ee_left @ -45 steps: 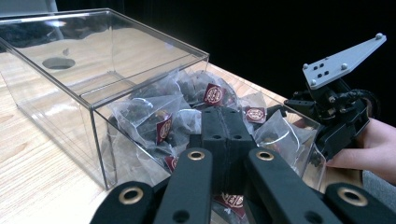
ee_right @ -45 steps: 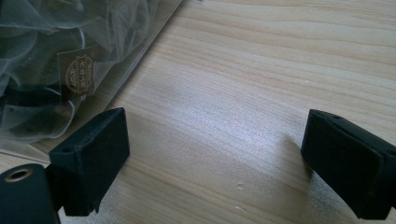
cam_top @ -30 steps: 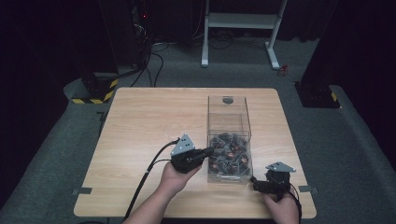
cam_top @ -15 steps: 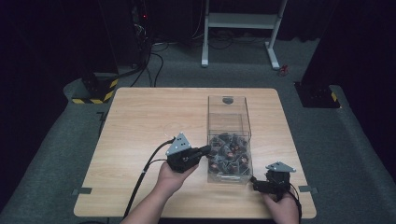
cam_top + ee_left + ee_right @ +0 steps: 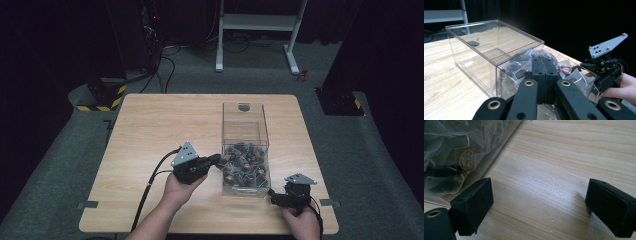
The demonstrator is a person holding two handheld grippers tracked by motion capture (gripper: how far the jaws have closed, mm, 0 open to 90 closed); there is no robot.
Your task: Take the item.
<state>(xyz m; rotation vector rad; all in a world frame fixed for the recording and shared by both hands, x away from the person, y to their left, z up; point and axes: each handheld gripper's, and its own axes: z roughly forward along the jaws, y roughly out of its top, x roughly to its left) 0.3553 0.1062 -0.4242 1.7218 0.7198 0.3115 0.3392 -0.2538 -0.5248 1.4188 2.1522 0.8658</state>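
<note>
The clear box (image 5: 245, 150) stands right of centre on the table (image 5: 150, 130), its long axis running 12 to 6, with the sachets (image 5: 244, 162) heaped in its near half. The left gripper (image 5: 212, 161) has its jaws pressed together, empty, tips at the box's left wall, sachets lying at its 3 o'clock; it looks the nearer tool. The right gripper (image 5: 272, 192) rests at the box's 5 o'clock corner, jaws spread wide over bare wood.
</note>
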